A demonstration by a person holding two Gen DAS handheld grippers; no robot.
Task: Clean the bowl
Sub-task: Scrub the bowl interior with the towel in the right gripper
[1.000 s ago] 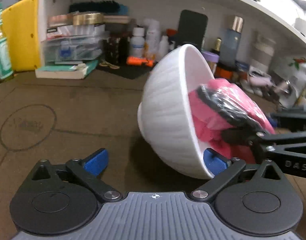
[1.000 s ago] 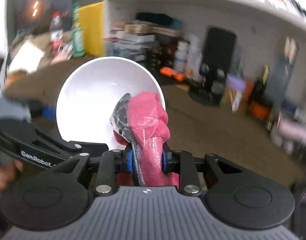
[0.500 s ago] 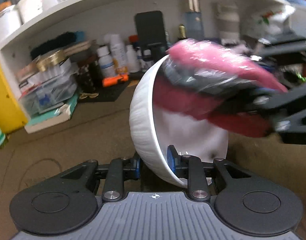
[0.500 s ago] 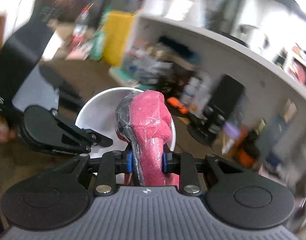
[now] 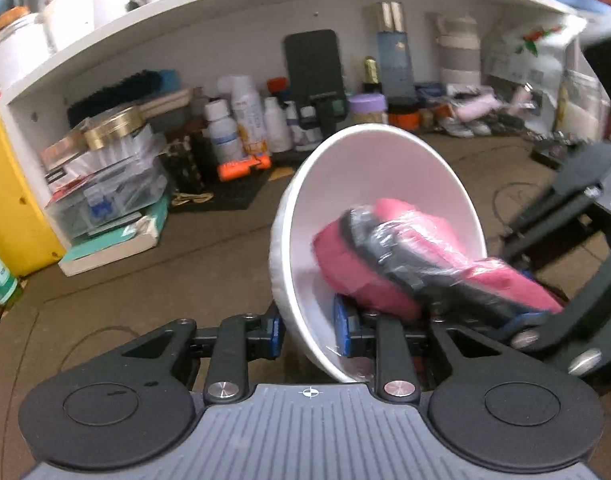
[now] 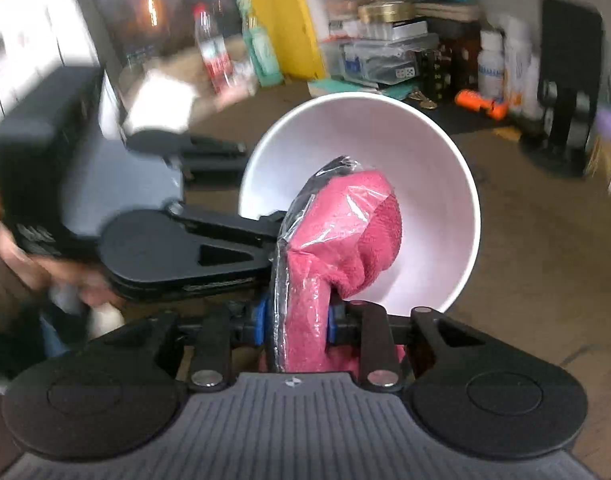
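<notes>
A white bowl point(image 5: 385, 168) is tilted on its side above the brown tabletop, with its mouth turned to the right. My left gripper point(image 5: 308, 330) is shut on the bowl's lower rim, one blue pad outside the wall and one inside. A pink cloth point(image 5: 345, 268) with a black part, wrapped in clear film, reaches into the bowl. My right gripper point(image 6: 297, 320) is shut on that pink cloth point(image 6: 345, 216), whose tip lies against the bowl's point(image 6: 385, 136) inner wall. The left gripper point(image 6: 253, 188) shows at the bowl's left rim in the right wrist view.
A white shelf point(image 5: 265, 8) at the back is crowded with bottles point(image 5: 245, 116), boxes and a black phone stand point(image 5: 317, 80). A yellow bin point(image 5: 5, 208) stands at the left. A hand point(image 6: 25, 264) holds the left gripper. Brown tabletop point(image 5: 165, 280) lies beneath.
The left gripper went from open beside the bowl to shut on its rim and rolled with it. The cloth in the right gripper moved around inside the bowl.
</notes>
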